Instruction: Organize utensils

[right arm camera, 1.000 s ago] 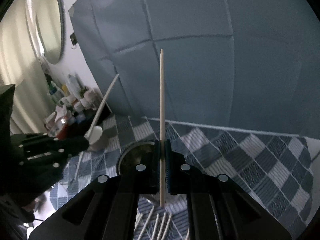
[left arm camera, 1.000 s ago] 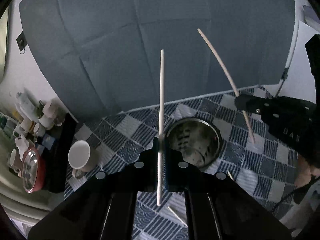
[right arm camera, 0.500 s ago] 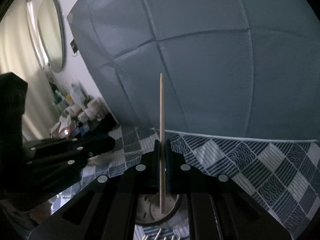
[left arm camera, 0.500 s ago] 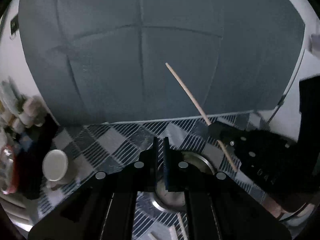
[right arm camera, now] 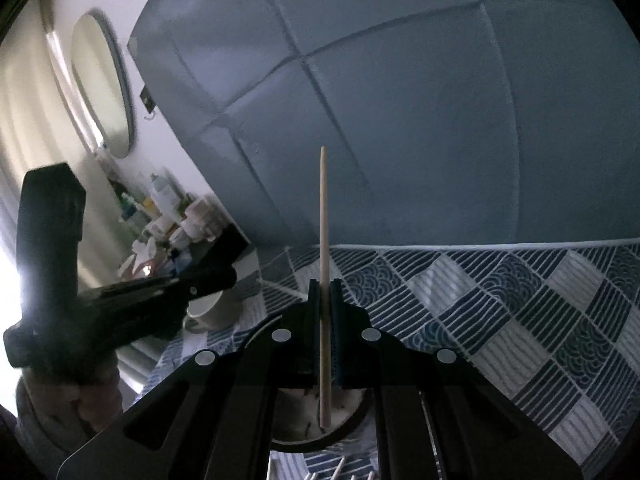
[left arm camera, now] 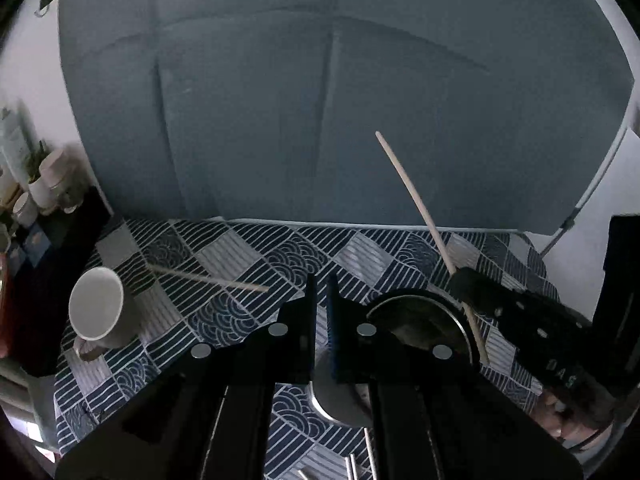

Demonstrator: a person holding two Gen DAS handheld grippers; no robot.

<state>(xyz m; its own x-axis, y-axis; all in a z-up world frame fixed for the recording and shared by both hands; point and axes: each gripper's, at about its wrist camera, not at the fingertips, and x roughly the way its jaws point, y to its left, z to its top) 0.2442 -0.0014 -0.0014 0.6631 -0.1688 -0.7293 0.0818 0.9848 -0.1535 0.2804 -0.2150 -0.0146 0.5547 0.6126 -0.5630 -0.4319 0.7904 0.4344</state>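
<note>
One chopstick (right arm camera: 324, 280) is pinched upright between the fingers of my right gripper (right arm camera: 325, 312), its lower end hanging just above the mouth of the metal cup (right arm camera: 304, 424) below, so I judge I am in the middle of dropping sticks into that holder. My left gripper (left arm camera: 319, 312) carries nothing; its fingers stand close together with a narrow gap of tablecloth (left arm camera: 240, 256) showing between them, and I would call that nearly closed on nothing. Through the left camera I see the holder's rim (left arm camera: 420, 300) just right of those fingers, and the right tool crossing above it with its stick slanting up toward the grey backdrop (left arm camera: 320, 100). Another chopstick (left arm camera: 208, 278) shows as a blurred streak above the cloth, between the left fingers and the white mug (left arm camera: 96, 310); whether it lies flat or is in the air I cannot tell. More sticks (right arm camera: 340, 472) lie at the near edge, below the cup. Next, I think the right tool should lower until the tip is inside the rim, then let go; the left should go after the stray one by the mug.
</note>
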